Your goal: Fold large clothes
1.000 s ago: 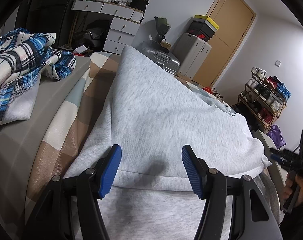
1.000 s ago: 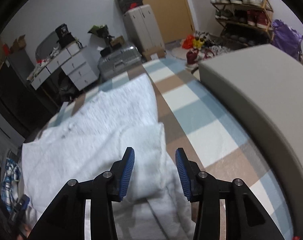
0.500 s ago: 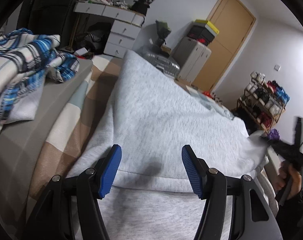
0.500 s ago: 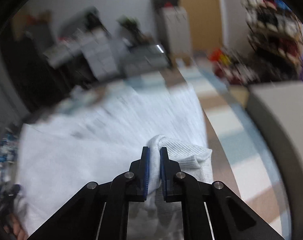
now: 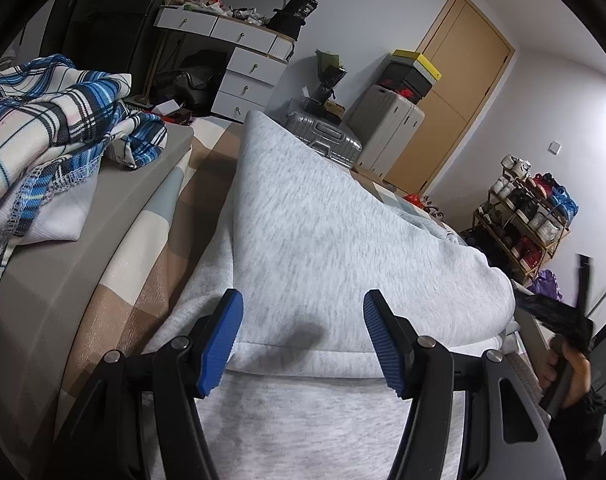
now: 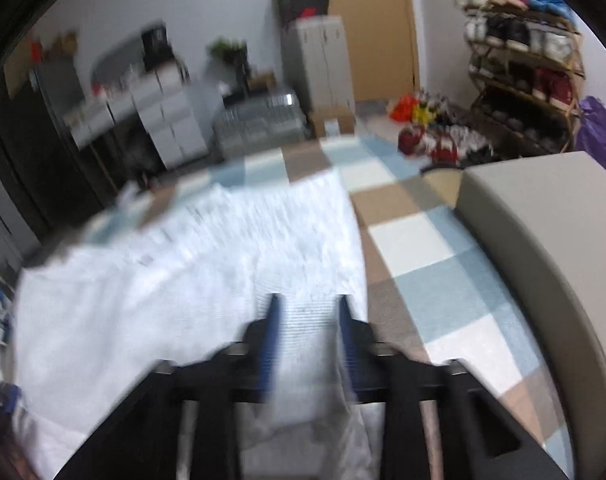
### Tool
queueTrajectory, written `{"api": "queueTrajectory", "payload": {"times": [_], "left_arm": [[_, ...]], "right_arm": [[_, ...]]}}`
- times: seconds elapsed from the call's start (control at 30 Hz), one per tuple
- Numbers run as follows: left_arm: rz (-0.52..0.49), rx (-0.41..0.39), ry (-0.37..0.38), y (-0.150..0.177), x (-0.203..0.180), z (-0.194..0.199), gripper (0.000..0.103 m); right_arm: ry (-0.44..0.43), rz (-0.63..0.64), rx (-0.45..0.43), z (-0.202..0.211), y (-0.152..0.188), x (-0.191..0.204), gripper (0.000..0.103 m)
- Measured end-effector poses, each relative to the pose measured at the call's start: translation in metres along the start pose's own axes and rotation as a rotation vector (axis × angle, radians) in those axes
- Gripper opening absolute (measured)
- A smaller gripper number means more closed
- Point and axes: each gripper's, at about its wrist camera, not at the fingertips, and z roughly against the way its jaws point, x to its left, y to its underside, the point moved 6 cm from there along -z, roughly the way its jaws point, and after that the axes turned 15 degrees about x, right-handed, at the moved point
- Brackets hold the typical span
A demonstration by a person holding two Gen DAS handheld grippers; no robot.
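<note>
A light grey sweatshirt (image 5: 335,232) lies spread on the checked bedspread (image 5: 143,264), partly folded over itself. My left gripper (image 5: 303,336) is open, its blue pads just above the garment's folded edge, holding nothing. In the blurred right wrist view the same garment (image 6: 191,272) looks white. My right gripper (image 6: 307,344) is open over the ribbed cuff (image 6: 309,336) of the garment, near its right edge. The right gripper and the hand holding it also show at the far right of the left wrist view (image 5: 571,344).
A blue plaid garment (image 5: 43,136) is piled on a grey cushion (image 5: 51,276) at the left. Another grey cushion (image 6: 543,240) lies at the right of the bed. Beyond the bed stand drawers (image 5: 243,80), suitcases (image 5: 387,128), a door and a shoe rack (image 5: 531,216).
My right gripper shut on the cuff half a second ago and has now opened, letting it go. The left gripper stayed open and barely moved.
</note>
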Motion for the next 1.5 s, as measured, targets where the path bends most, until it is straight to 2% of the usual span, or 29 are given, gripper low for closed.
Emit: {"api": "queueTrajectory", "payload": {"times": [0.03, 0.1, 0.13, 0.17, 0.23, 0.27, 0.4, 0.47, 0.5, 0.53, 0.57, 0.6, 0.67, 0.73, 0.77, 0.8, 0.87, 0.9, 0.93, 1.0, 1.07, 1.13, 1.17, 1.27, 1.33, 1.37, 1.43, 1.5], "left_arm": [[0.0, 0.002, -0.002, 0.0, 0.0, -0.001, 0.057], [-0.001, 0.005, -0.004, 0.0, -0.001, -0.001, 0.057], [-0.001, 0.005, -0.004, -0.001, 0.0, -0.001, 0.057], [-0.001, 0.005, -0.003, -0.001, 0.0, -0.001, 0.057], [0.0, 0.006, -0.003, -0.001, 0.0, -0.002, 0.057], [0.0, 0.007, -0.004, -0.001, 0.0, -0.002, 0.057], [0.001, 0.01, -0.007, -0.001, 0.0, -0.003, 0.057], [0.0, 0.011, -0.008, -0.001, 0.0, -0.003, 0.057], [0.0, 0.011, -0.009, -0.001, 0.0, -0.003, 0.057], [0.0, 0.011, -0.009, -0.001, 0.0, -0.004, 0.057], [0.001, 0.011, -0.01, -0.001, 0.0, -0.004, 0.057], [0.002, 0.011, -0.01, -0.001, 0.0, -0.004, 0.057], [0.004, 0.012, -0.009, -0.001, 0.001, -0.004, 0.057], [0.005, 0.014, -0.009, -0.001, 0.001, -0.005, 0.057], [0.004, 0.016, -0.01, -0.001, 0.001, -0.006, 0.057], [0.003, 0.017, -0.009, -0.001, 0.001, -0.006, 0.057], [-0.005, 0.02, -0.002, -0.001, -0.001, -0.006, 0.057], [-0.003, 0.02, -0.009, -0.001, 0.0, -0.006, 0.057], [-0.001, 0.02, -0.004, -0.001, 0.0, -0.006, 0.057], [0.003, 0.02, -0.003, -0.001, 0.001, -0.006, 0.058], [0.001, 0.023, -0.008, -0.001, 0.003, -0.006, 0.057], [-0.001, 0.025, -0.012, -0.001, 0.003, -0.006, 0.057], [-0.001, 0.026, -0.012, -0.001, 0.003, -0.006, 0.057], [-0.006, 0.039, -0.017, 0.001, 0.002, -0.005, 0.057], [-0.022, 0.083, -0.052, 0.009, -0.001, 0.003, 0.057], [-0.028, 0.097, -0.061, 0.015, -0.002, 0.01, 0.058], [-0.049, 0.142, -0.021, 0.034, -0.006, 0.027, 0.058], [-0.077, 0.175, 0.0, 0.055, -0.009, 0.041, 0.058]], "right_arm": [[0.018, 0.032, -0.009, 0.005, 0.003, 0.002, 0.057], [0.109, 0.116, 0.037, -0.001, 0.007, 0.001, 0.057], [0.124, 0.093, 0.069, -0.008, 0.008, -0.008, 0.056], [0.096, 0.021, 0.118, -0.018, 0.008, -0.021, 0.056], [-0.024, -0.086, 0.174, -0.027, 0.009, -0.032, 0.05], [-0.063, -0.11, 0.185, -0.029, 0.011, -0.032, 0.047], [-0.207, -0.141, 0.194, -0.026, 0.012, -0.026, 0.045], [-0.236, -0.123, 0.214, -0.028, 0.012, -0.017, 0.045], [-0.224, -0.105, 0.239, -0.034, 0.012, -0.01, 0.045], [-0.2, -0.086, 0.251, -0.038, 0.013, -0.006, 0.04], [-0.167, -0.059, 0.25, -0.04, 0.012, -0.002, 0.019], [-0.128, -0.02, 0.215, -0.033, 0.012, 0.003, 0.007], [-0.179, 0.047, 0.058, -0.001, 0.008, 0.014, 0.007], [-0.111, 0.055, -0.029, 0.025, 0.009, 0.011, 0.007], [-0.107, 0.032, -0.019, 0.023, 0.009, 0.004, 0.007], [-0.072, -0.008, 0.038, 0.009, 0.011, -0.009, 0.007], [-0.004, -0.054, 0.188, -0.027, 0.022, -0.025, 0.008], [0.028, -0.054, 0.233, -0.035, 0.025, -0.027, 0.008], [0.045, -0.052, 0.233, -0.035, 0.027, -0.026, 0.012], [0.036, -0.042, 0.161, -0.014, 0.025, -0.021, 0.015], [-0.007, -0.03, 0.112, 0.004, 0.025, -0.012, 0.03], [-0.084, 0.013, 0.089, 0.014, 0.03, 0.009, 0.034], [-0.104, 0.056, 0.102, 0.017, 0.037, 0.02, 0.037], [-0.122, 0.139, 0.153, 0.021, 0.062, 0.036, 0.038], [-0.156, 0.119, 0.173, 0.03, 0.078, 0.027, 0.041], [-0.165, 0.107, 0.172, 0.036, 0.083, 0.019, 0.046], [-0.2, 0.063, 0.181, 0.05, 0.101, 0.002, 0.052], [-0.258, 0.027, 0.207, 0.067, 0.126, -0.006, 0.053]]}}
